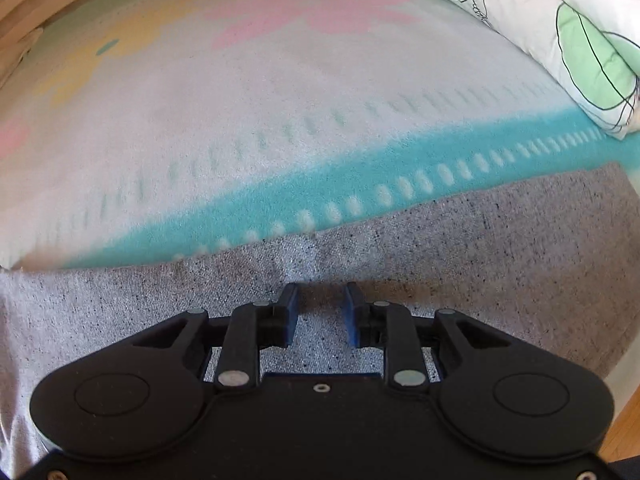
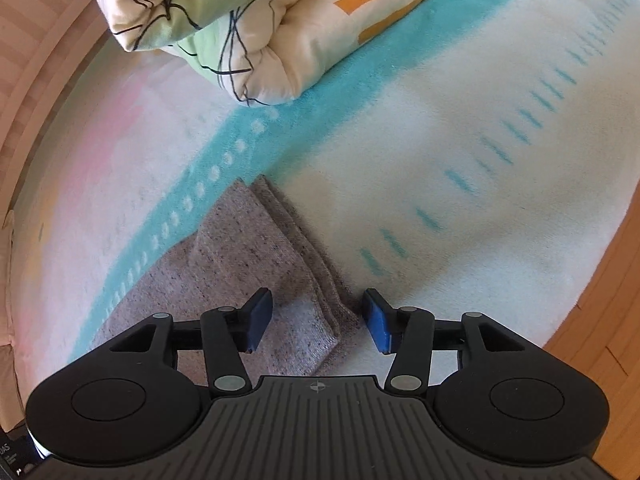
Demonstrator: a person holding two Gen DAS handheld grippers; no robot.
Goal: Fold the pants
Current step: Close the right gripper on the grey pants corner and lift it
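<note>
- The right claw [image 2: 316, 300] sits nearest in its own view, released, with a wide gap between its blue-padded fingers. It grasps nothing.
- Between those fingers lies the corner of the grey pants [image 2: 256, 264], where several stacked layers of cloth end. The open fingers straddle this layered edge, probably lined up to pinch all the layers together for the next fold.
- The left claw [image 1: 320, 294] hovers low over a flat stretch of the same pants [image 1: 440, 248]. Its fingers are parted by a narrower gap and hold nothing; whether the tips touch the cloth, I cannot tell.
- The pants lie spread flat along the near edge of the bed, on a pale blanket [image 1: 240, 100] with a teal stripe, likely smoothed there so folds land cleanly.
- Farther back, a rolled quilt [image 2: 248, 20] with green shapes rests at the blanket's far side, apart from the pants.
- Wooden floor [image 2: 600, 300] shows beyond the bed's edge.
</note>
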